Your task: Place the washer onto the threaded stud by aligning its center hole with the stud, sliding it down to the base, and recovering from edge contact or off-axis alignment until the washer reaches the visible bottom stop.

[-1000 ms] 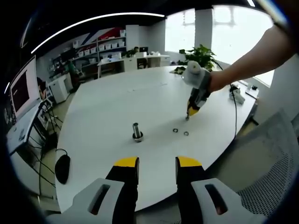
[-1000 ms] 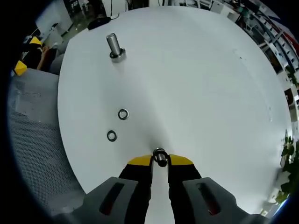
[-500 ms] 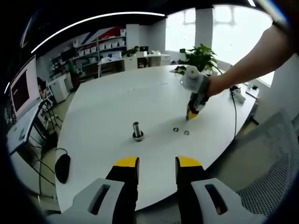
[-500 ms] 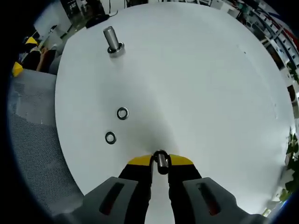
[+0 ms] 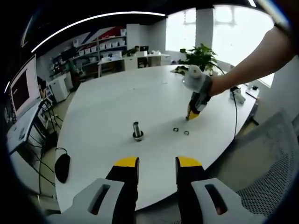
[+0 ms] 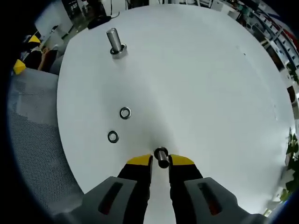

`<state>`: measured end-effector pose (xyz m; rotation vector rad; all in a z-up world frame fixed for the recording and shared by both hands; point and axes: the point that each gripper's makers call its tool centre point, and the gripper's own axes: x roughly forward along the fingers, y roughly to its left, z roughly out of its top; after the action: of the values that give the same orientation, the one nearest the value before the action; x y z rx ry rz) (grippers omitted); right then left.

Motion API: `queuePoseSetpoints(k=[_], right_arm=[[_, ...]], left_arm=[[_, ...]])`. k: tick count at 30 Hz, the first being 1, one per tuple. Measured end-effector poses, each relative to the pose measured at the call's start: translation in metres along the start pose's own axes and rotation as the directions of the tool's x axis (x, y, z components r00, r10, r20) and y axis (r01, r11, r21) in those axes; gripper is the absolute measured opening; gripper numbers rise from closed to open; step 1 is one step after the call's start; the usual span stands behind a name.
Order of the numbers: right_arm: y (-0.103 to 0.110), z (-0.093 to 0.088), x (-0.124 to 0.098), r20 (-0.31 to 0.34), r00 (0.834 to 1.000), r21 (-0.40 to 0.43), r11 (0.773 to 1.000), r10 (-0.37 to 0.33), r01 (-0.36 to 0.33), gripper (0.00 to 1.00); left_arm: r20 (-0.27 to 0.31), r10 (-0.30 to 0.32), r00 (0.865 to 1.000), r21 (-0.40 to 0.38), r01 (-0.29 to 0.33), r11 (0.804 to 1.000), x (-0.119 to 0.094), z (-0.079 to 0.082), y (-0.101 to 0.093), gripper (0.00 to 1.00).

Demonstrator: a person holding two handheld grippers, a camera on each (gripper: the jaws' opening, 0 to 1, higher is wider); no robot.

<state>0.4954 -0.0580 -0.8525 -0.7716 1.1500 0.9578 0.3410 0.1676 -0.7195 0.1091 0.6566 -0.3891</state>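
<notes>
Washer (image 6: pixel 161 157) pinched in right gripper (image 6: pixel 160 163); upright stud (image 6: pixel 115 43) at eleven o'clock, well apart. Left gripper (image 5: pixel 157 163) open, idle.

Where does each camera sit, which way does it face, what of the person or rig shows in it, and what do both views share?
Left gripper view: rides the left gripper at the table edge, facing across it; the right gripper and forearm enter from the right.
Right gripper view: rides the right gripper, looking down on the table; its jaws pinch a washer.
Shared: threaded stud, two loose washers.
</notes>
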Motion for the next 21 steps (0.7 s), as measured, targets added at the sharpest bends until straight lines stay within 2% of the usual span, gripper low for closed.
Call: queuePoseSetpoints(k=[14, 17, 21], right_arm=[[0.01, -0.026, -0.008, -0.018, 1.0, 0.013, 1.0, 0.005, -0.004, 0.17], [0.017, -0.027, -0.007, -0.011, 1.0, 0.026, 1.0, 0.014, -0.014, 0.18], [0.03, -0.015, -0.005, 0.037, 0.999, -0.011, 1.0, 0.009, -0.009, 0.17]], left_arm=[[0.004, 0.002, 1.0, -0.002, -0.002, 1.0, -0.001, 0.001, 0.0, 0.29], [0.004, 0.002, 1.0, -0.003, -0.002, 1.0, -0.001, 0.001, 0.0, 0.29], [0.003, -0.002, 1.0, -0.001, 0.002, 1.0, 0.0, 0.001, 0.0, 0.29]])
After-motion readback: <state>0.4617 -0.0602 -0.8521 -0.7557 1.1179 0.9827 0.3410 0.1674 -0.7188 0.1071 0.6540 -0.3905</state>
